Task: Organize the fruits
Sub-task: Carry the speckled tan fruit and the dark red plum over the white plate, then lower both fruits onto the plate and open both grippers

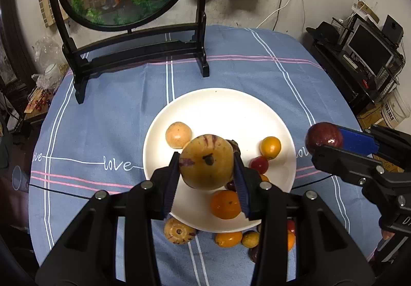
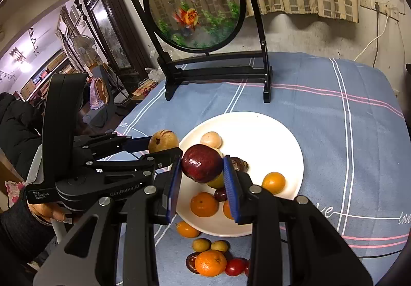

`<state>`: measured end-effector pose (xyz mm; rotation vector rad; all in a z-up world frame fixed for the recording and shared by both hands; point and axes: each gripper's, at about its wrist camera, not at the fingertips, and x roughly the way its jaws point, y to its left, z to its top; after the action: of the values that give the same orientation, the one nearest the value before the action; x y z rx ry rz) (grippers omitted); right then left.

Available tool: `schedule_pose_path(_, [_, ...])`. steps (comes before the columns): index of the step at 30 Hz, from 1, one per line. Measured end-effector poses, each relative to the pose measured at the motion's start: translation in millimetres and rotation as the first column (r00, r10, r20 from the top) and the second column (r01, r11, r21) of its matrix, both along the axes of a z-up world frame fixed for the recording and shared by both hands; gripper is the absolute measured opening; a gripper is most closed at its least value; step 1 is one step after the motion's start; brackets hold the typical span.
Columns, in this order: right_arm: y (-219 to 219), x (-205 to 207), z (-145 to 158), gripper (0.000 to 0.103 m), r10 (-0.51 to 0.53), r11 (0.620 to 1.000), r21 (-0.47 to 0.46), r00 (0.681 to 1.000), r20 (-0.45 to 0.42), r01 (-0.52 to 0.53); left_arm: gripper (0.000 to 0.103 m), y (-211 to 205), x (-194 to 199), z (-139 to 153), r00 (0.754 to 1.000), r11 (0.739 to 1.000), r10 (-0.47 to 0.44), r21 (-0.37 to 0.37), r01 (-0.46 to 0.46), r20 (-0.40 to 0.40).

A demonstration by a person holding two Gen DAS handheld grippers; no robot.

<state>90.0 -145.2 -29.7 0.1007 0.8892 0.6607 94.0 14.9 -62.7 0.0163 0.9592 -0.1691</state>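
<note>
My left gripper (image 1: 207, 162) is shut on a large yellow-brown fruit (image 1: 206, 160) and holds it above the white plate (image 1: 221, 106). My right gripper (image 2: 202, 170) is shut on a dark red fruit (image 2: 202, 163) above the plate's (image 2: 269, 132) near side. In the left wrist view the right gripper (image 1: 324, 141) shows at the right with the red fruit (image 1: 322, 137). In the right wrist view the left gripper (image 2: 164, 145) shows at the left with the yellow fruit (image 2: 163, 141). Several small fruits lie on the plate: an orange (image 1: 225, 204), a yellow one (image 1: 270, 147), a tan one (image 1: 178, 134).
Loose fruits lie on the blue cloth before the plate: an orange (image 2: 210, 263), a red tomato (image 2: 235, 266), small yellow ones (image 2: 201, 245), a tan spotted fruit (image 1: 179, 230). A black-framed round goldfish screen (image 2: 195, 3) stands at the table's back. A cable runs across the cloth.
</note>
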Motion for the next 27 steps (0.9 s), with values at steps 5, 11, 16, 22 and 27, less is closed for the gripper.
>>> schedule_pose_path(5, [4, 6, -5, 0.033, 0.006, 1.0, -0.004, 1.0, -0.008, -0.006, 0.04, 0, 5, -7, 1.0, 1.0, 0.003, 0.018, -0.003, -0.008])
schedule_pose_path(11, [4, 13, -12, 0.033, 0.002, 0.999, -0.052, 1.0, 0.003, -0.002, 0.04, 8, 12, -13, 1.0, 1.0, 0.012, 0.019, -0.012, -0.017])
schedule_pose_path(16, [2, 26, -26, 0.033, -0.021, 0.999, -0.044, 0.999, -0.031, 0.019, 0.04, 2, 20, -21, 0.999, 1.0, 0.007, 0.025, -0.006, -0.037])
schedule_pose_path(22, [7, 40, -36, 0.033, -0.016, 0.999, -0.045, 0.999, -0.052, 0.013, 0.041, -7, 28, -29, 0.999, 0.999, -0.009, 0.043, 0.011, -0.045])
schedule_pose_path(27, [8, 52, -43, 0.033, -0.021, 0.999, -0.042, 0.998, -0.067, 0.018, 0.041, -9, 34, -33, 0.999, 0.998, -0.013, 0.054, 0.015, -0.048])
